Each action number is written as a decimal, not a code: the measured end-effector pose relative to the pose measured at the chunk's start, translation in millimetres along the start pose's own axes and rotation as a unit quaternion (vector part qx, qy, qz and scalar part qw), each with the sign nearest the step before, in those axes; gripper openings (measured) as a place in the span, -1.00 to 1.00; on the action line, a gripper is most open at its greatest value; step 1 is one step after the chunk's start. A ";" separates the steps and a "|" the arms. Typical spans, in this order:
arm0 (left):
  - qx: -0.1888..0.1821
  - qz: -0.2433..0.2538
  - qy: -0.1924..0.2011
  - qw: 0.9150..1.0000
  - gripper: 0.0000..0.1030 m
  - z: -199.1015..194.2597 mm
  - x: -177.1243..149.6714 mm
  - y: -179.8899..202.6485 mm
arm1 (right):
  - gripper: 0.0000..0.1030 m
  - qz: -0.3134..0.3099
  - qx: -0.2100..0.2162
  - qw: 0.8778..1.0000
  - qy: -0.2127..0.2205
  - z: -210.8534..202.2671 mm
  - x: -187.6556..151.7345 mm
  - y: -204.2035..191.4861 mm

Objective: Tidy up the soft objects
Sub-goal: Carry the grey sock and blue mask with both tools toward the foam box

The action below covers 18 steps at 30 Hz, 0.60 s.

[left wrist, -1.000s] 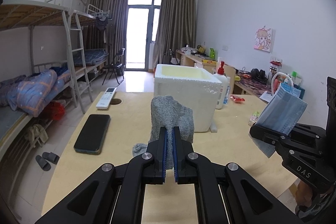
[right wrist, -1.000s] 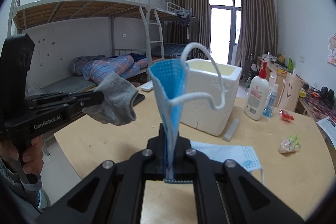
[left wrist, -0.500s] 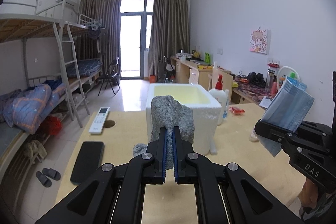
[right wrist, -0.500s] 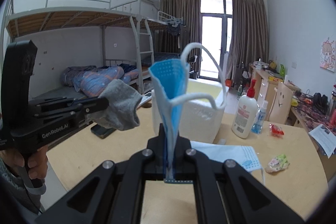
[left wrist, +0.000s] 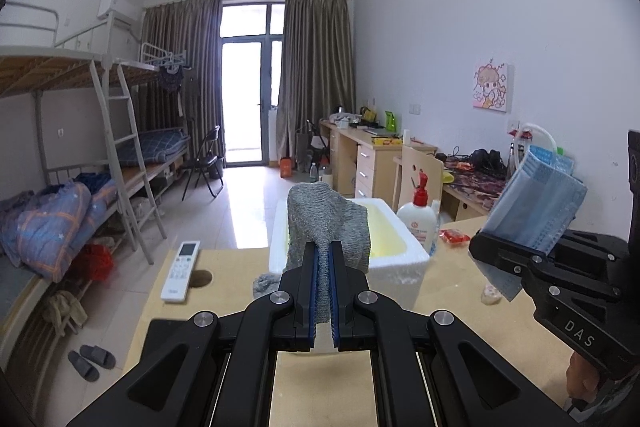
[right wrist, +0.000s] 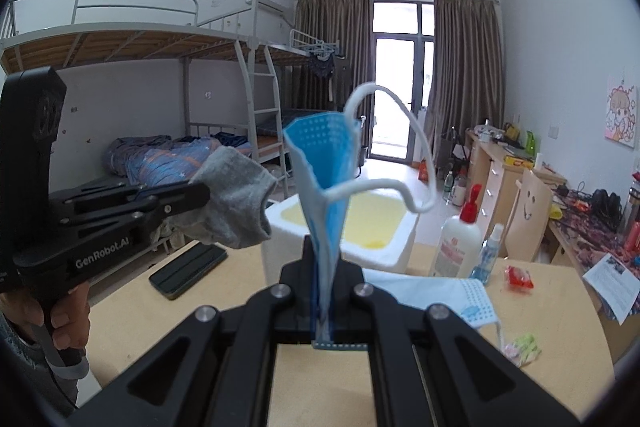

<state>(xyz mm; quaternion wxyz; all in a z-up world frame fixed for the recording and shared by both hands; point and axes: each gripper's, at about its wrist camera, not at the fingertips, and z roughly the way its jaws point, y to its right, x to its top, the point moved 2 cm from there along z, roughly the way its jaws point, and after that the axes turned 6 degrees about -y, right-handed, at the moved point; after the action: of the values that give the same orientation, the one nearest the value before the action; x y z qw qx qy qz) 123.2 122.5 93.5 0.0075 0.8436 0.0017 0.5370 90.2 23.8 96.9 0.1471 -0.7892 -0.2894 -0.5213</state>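
My left gripper point(left wrist: 324, 255) is shut on a grey sock point(left wrist: 328, 223) that stands up between its pads, held above the table in front of the white foam box point(left wrist: 400, 259). From the right wrist view the same sock point(right wrist: 236, 203) hangs from the left gripper point(right wrist: 200, 193) at the left. My right gripper point(right wrist: 324, 255) is shut on a folded blue face mask point(right wrist: 320, 163) whose white ear loops curl upward. In the left wrist view that mask point(left wrist: 536, 199) sticks up at the right. The box point(right wrist: 276, 223) is open and empty inside.
On the wooden table point(left wrist: 224, 291) lie a second grey sock point(left wrist: 266, 283), a white remote point(left wrist: 180, 271), a black phone point(right wrist: 188, 271), another blue mask point(right wrist: 440, 291), a lotion pump bottle point(right wrist: 460, 243), a small spray bottle point(right wrist: 486, 255) and snack wrappers point(right wrist: 520, 277). Bunk beds stand left.
Both grippers have risen with their loads and moved toward the foam box; the box's inside now shows from above. The sock and mask stay clamped.
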 end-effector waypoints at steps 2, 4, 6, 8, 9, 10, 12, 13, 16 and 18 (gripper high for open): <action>-0.003 0.001 -0.001 1.000 -0.90 6.8 5.7 1.4 | -0.89 0.000 0.001 1.000 0.001 3.8 5.6 3.7; -0.005 0.003 -0.005 1.000 -0.90 13.2 9.6 3.3 | -0.89 0.001 0.002 1.000 0.001 9.8 11.5 6.6; -0.008 0.006 -0.006 1.000 -0.90 20.6 13.8 5.8 | -0.89 0.001 0.003 1.000 0.002 15.9 16.4 9.9; -0.011 0.006 -0.006 1.000 -0.90 26.9 18.1 6.2 | -0.89 -0.002 0.000 1.000 0.000 22.7 22.5 13.8; -0.011 0.005 -0.006 1.000 -0.90 29.1 20.1 5.9 | -0.89 -0.003 -0.001 1.000 0.001 25.4 24.9 14.8; -0.011 0.004 -0.005 1.000 -0.90 32.8 23.5 4.8 | -0.89 -0.005 -0.001 1.000 0.002 27.5 27.1 15.6; -0.009 -0.002 -0.003 1.000 -0.90 38.6 28.1 -0.3 | -0.89 -0.006 -0.003 1.000 0.002 32.6 29.9 18.9; -0.008 -0.004 -0.004 1.000 -0.90 40.9 29.9 -1.8 | -0.89 -0.006 -0.003 1.000 0.002 35.1 29.5 21.7; -0.006 -0.011 -0.008 1.000 -0.90 54.2 36.5 -6.2 | -0.89 -0.002 -0.001 1.000 -0.003 46.2 32.3 29.0; -0.005 -0.014 -0.012 1.000 -0.90 61.7 39.3 -8.8 | -0.89 0.001 0.002 1.000 -0.008 53.9 34.6 32.3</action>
<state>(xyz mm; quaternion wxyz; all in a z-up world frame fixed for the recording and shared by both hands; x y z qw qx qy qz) 195.8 131.0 102.9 0.0192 0.8497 0.0103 0.5268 159.7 37.6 108.3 0.1471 -0.7931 -0.2907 -0.5146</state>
